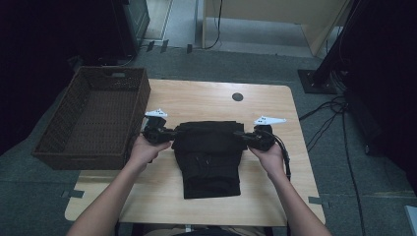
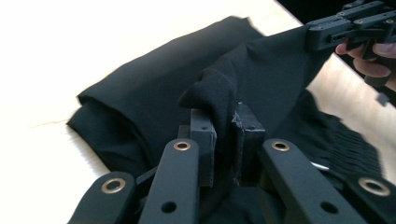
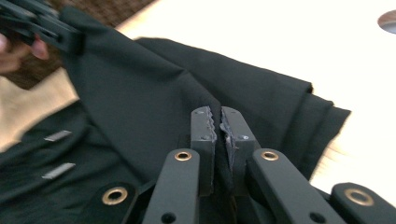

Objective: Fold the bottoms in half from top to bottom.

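High view: a black garment [image 1: 210,160] is lying folded at the centre of the frame on a wooden table [image 1: 206,98], its long axis running top to bottom, with the wider folded end toward the top. The left gripper [image 1: 167,133] is sitting at the garment's upper left corner and the right gripper [image 1: 244,134] at its upper right corner, both level with each other, so the held edge is running left to right across the frame between them. A brown woven basket [image 1: 69,118] is standing at the left of the frame, just beside the table's left edge and nearer the left hand [image 1: 146,150]; likely the cloth is heading that way or getting another fold, but that is a guess. Left gripper view: the jaws are clamping a bunched fold of the black garment [image 2: 219,93] at centre frame, and the cloth is stretching taut to the upper right, where the other gripper [image 2: 327,32] is pinching it. Right gripper view: the jaws are squeezed together on a thin edge of the black garment [image 3: 149,107], cloth spreading to the upper left toward the other gripper [image 3: 51,30]; the basket is showing dimly at the top left behind it.
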